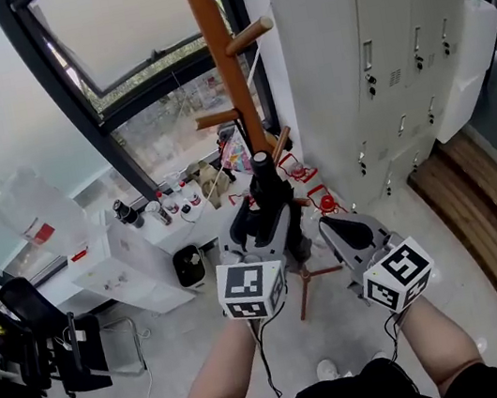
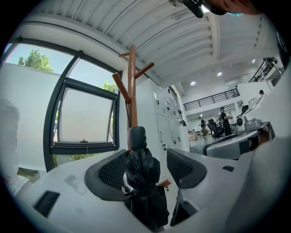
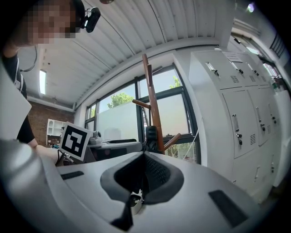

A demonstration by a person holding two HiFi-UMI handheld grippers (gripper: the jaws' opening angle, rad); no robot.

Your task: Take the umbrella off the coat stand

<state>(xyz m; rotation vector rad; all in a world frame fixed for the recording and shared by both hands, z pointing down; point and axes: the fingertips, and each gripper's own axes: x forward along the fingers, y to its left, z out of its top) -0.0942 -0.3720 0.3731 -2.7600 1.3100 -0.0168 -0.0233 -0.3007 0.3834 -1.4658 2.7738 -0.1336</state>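
In the head view our left gripper (image 1: 263,212) brackets the black umbrella (image 1: 264,176), upright beside the coat stand (image 1: 221,55). The left gripper view alone shows those jaws spread, pads (image 2: 109,175) not pressing: pulling now could leave it behind. The right gripper view shows our right gripper (image 3: 142,159) pressed together, empty.

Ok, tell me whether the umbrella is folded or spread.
Folded: the black umbrella is a tight upright bundle, fabric wrapped close around its shaft, standing between the left gripper's parted fingers.
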